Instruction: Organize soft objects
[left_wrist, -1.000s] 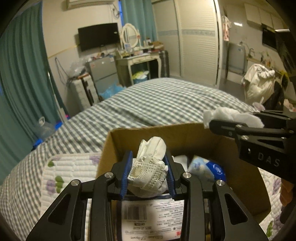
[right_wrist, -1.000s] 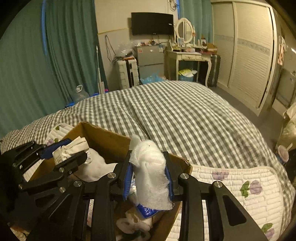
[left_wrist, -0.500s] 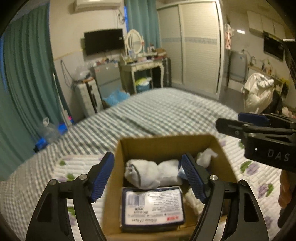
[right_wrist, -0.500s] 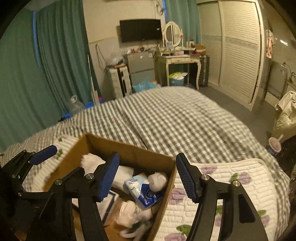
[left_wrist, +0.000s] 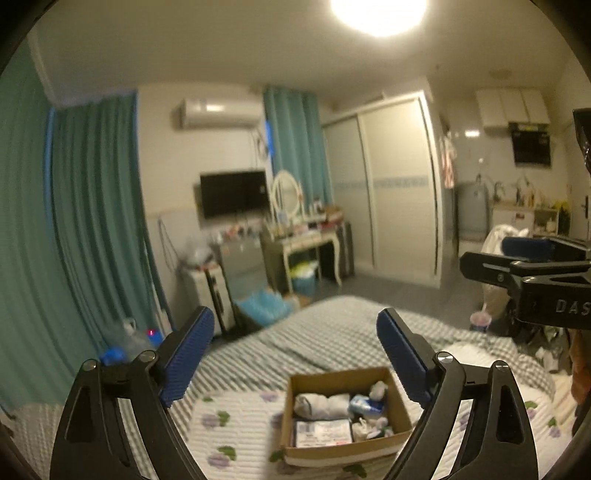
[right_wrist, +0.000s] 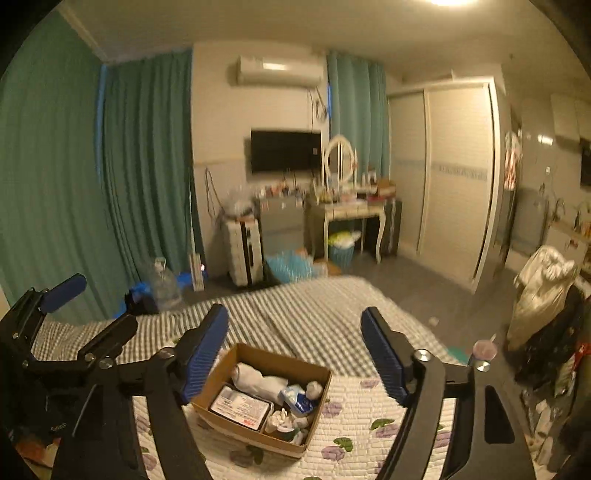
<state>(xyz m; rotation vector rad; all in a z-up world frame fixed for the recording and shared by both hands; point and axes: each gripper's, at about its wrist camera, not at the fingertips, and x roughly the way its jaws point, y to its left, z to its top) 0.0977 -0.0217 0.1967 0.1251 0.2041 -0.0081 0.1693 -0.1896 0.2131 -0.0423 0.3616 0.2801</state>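
Note:
An open cardboard box (left_wrist: 291, 410) (right_wrist: 314, 421) sits on a white quilted mat on the bed, far below both grippers. It holds rolled white socks (left_wrist: 321, 402) (right_wrist: 258, 380), a blue and white packet (left_wrist: 365, 404) (right_wrist: 297, 397) and a flat labelled pack (left_wrist: 323, 432) (right_wrist: 240, 406). My left gripper (left_wrist: 295, 354) is open and empty, high above the box. My right gripper (right_wrist: 293, 356) is open and empty, also high above it; it shows at the right edge of the left wrist view (left_wrist: 524, 266).
The flowered mat (left_wrist: 236, 428) (right_wrist: 369, 424) lies on a grey checked bedspread (left_wrist: 332, 332) (right_wrist: 314, 310). Beyond the bed stand green curtains (right_wrist: 140, 184), a TV, a dressing table (right_wrist: 351, 214) and sliding wardrobe doors (right_wrist: 454, 177). Bags lie on the floor at the right (right_wrist: 543, 295).
Both grippers opened and dropped their white socks into the box, then rose and pulled back well above it.

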